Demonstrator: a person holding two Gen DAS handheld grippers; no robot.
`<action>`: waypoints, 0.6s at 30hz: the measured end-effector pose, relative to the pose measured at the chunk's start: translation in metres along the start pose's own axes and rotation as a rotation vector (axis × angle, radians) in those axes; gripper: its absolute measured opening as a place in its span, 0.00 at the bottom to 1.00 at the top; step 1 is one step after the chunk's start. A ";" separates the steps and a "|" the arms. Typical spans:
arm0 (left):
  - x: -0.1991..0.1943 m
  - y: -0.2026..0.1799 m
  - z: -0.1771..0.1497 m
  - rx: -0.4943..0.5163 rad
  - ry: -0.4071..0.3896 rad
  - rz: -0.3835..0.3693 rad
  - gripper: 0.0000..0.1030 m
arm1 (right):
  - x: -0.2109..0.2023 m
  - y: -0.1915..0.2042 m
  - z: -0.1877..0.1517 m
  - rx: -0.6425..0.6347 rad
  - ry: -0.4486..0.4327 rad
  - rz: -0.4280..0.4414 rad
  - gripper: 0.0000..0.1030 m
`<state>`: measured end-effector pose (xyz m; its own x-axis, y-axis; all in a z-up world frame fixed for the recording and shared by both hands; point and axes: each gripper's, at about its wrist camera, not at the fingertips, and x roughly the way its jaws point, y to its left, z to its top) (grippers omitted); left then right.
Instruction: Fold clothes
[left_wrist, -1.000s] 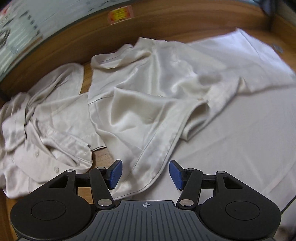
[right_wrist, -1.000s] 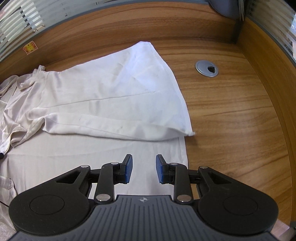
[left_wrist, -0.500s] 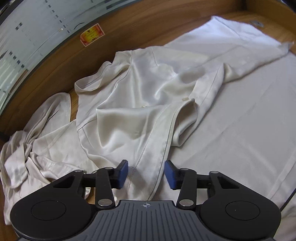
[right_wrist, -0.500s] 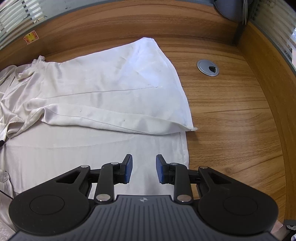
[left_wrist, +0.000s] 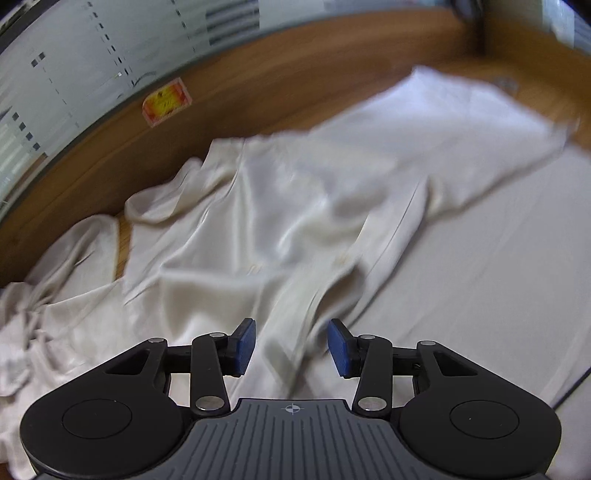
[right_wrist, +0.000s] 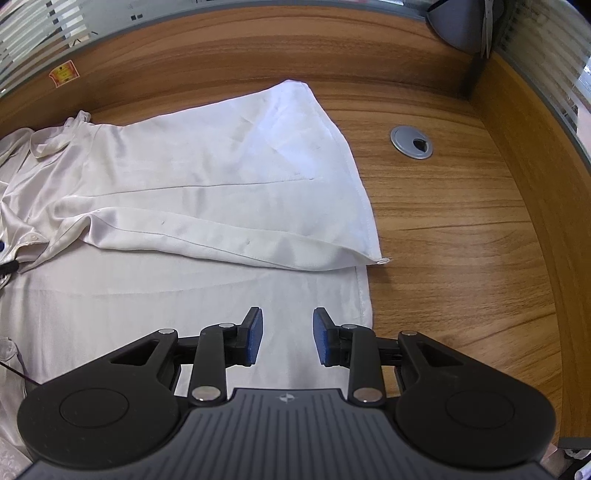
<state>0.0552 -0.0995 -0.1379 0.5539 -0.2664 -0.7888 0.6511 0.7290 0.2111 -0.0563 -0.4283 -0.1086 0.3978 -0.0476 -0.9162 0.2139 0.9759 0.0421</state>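
- Nearest, left view: left gripper (left_wrist: 291, 345), blue pads spread and clamped on nothing, now straddling a raised, seamed fold of the cream shirt (left_wrist: 295, 236); a second ago the gap was wider and the same fold lay only partly between the pads. Judged as closing in for a pinch on that edge.
- Contact between pads and cloth not certain: motion blur across the whole left frame.
- Nearest, right view: right gripper (right_wrist: 287, 341), pads parted with a narrow gap and holding nothing, poised above the flat lower layer of the shirt (right_wrist: 207, 192), near its right-hand hem. Framing almost unchanged over the last second; hardly moved.
- Middle distance, right view: upper panel folded over the lower one, its long edge running across the frame and ending in a corner at the right, just beyond the pads and apart from them.
- Middle distance, left view: rumpled collar and sleeve area bunched to the left, partly overhanging bare wooden desk (right_wrist: 461, 229).
- Farther: round grey cable port (right_wrist: 411, 142) set in the desk, well apart from the hem.
- Farthest: wooden back panel with a small red-and-yellow sticker (left_wrist: 167, 99).
- Task reading: fold under way, not complete.
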 end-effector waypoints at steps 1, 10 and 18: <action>-0.001 -0.002 0.003 -0.006 -0.016 -0.012 0.45 | -0.001 -0.001 0.000 0.002 -0.001 -0.001 0.34; 0.029 -0.024 0.019 0.128 0.048 -0.003 0.37 | 0.000 -0.008 -0.003 0.030 -0.003 -0.008 0.35; 0.005 -0.022 0.014 0.150 -0.070 0.003 0.05 | 0.005 -0.007 -0.004 0.039 0.001 -0.001 0.35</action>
<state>0.0506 -0.1260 -0.1383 0.5872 -0.3118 -0.7470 0.7167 0.6292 0.3008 -0.0596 -0.4344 -0.1153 0.3965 -0.0488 -0.9168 0.2489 0.9669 0.0562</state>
